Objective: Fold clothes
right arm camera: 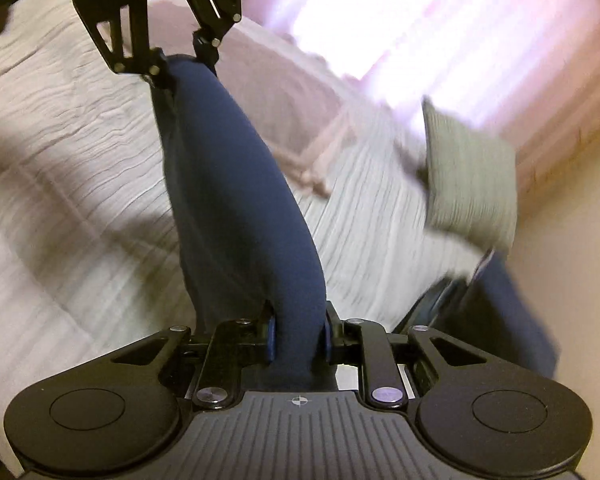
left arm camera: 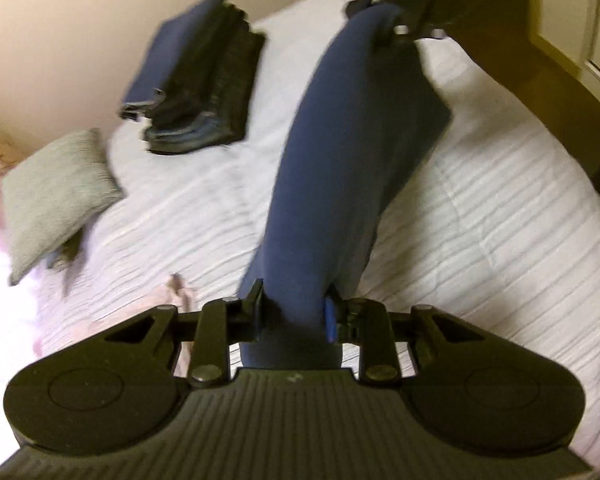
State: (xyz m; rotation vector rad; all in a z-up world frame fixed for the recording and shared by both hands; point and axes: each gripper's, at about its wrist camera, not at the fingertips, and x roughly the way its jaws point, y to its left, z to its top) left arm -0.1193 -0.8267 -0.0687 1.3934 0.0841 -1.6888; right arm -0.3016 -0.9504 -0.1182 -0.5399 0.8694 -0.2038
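Hand-held gripper (left arm camera: 294, 312), navy garment (left arm camera: 340, 160), no writing

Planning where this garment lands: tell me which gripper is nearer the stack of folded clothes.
Probably the right gripper: it sits level with the stack of folded clothes. The left gripper holds the navy garment farther down the bed.

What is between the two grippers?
The navy garment spans from left gripper to right gripper, both clamped on it. Both wrist views show it.
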